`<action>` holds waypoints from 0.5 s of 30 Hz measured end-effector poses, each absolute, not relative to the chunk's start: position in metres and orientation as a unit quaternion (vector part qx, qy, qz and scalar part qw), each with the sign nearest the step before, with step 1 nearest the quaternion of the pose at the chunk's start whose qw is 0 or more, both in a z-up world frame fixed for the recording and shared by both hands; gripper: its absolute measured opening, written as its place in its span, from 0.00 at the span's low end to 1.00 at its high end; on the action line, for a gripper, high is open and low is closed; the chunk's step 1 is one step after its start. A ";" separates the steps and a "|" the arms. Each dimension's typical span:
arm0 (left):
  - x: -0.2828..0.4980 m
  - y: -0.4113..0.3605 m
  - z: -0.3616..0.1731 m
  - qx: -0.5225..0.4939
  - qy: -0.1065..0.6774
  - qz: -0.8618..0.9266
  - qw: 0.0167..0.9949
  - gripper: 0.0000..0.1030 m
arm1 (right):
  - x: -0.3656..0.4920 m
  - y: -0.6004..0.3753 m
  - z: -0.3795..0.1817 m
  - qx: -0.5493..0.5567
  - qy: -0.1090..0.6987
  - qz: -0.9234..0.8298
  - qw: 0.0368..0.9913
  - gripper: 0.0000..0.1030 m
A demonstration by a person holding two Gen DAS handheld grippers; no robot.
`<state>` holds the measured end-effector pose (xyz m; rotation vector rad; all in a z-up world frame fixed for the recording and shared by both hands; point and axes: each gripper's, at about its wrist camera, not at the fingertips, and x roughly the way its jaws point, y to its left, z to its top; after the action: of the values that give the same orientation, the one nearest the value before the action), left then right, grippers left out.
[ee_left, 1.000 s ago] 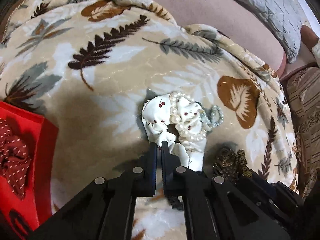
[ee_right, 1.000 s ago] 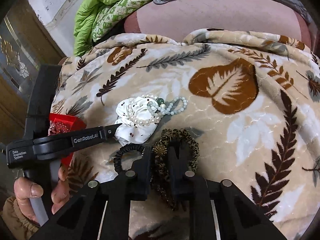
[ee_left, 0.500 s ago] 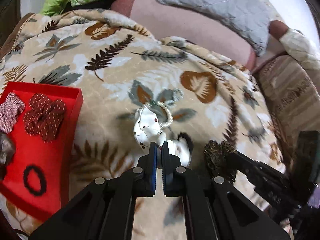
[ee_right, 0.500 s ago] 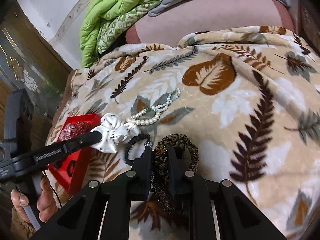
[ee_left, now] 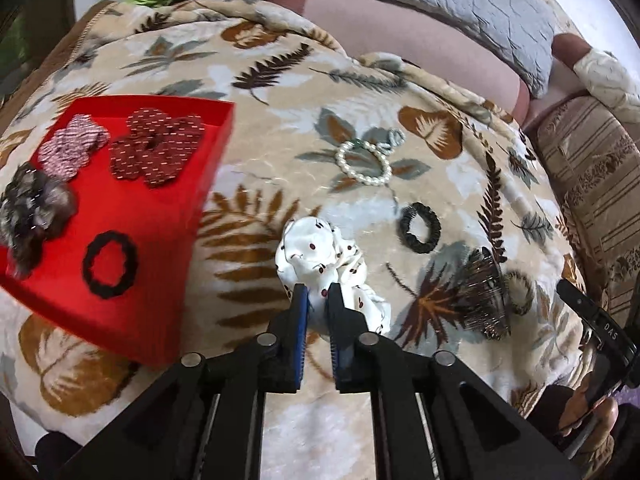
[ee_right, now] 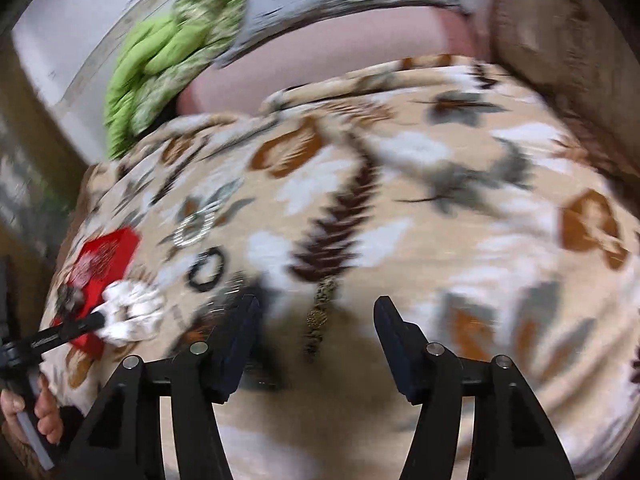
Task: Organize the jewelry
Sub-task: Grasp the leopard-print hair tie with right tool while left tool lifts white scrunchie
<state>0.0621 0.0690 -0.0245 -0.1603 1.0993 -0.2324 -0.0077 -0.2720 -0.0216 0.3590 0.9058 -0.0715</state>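
Left wrist view, left to right. Red tray (ee_left: 168, 304) on the leaf-print blanket (ee_left: 280, 80) of the bed, left of the fingers and beside them. In it: a dark fuzzy piece (ee_left: 34, 216), a pink flower scrunchie (ee_left: 72, 150), a dark red flower scrunchie (ee_left: 158, 150), a black hair tie (ee_left: 110, 262).

Left gripper (ee_left: 317, 300): fingers clamped on the white cherry-print scrunchie (ee_left: 320, 260), pinching its near edge; the bunched body extends forward past the tips, away from the camera. Whether it hangs above the blanket or drags on it, cannot tell.

Further right on the blanket: pearl bracelet (ee_left: 364, 164) with a greenish bead loop touching its far side, a second black hair tie (ee_left: 419, 229), then a motion-smeared dark item (ee_left: 484, 296), likely the leopard-print scrunchie.

Right wrist view, heavily blurred. Right gripper (ee_right: 316, 320): fingers wide apart, holding nothing. A leopard-print band (ee_right: 322, 312) shows between them, apparently lying on the blanket with its long axis running away from the camera.

Key relation: tray sits left of the held scrunchie, its right wall the nearest edge. Judgement: the left hand is placed to carry it leftward over that wall and let go; the right hand looks free for the loose pieces.
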 end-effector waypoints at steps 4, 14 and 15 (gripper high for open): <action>0.058 0.081 -0.029 -0.093 0.526 -0.101 0.840 0.10 | -0.021 -0.295 -0.024 0.193 0.437 -0.050 0.877 0.62; 0.058 0.092 -0.045 -0.101 0.536 -0.081 0.834 0.25 | -0.010 -0.284 -0.050 0.175 0.466 -0.045 0.866 0.62; 0.059 0.092 -0.047 -0.102 0.538 -0.082 0.833 0.25 | -0.007 -0.284 -0.054 0.172 0.470 -0.048 0.864 0.62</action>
<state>0.0589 0.0923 -0.0470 -0.2155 1.1398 -0.1746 -0.0071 -0.2844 -0.0545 0.3606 0.9855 -0.1003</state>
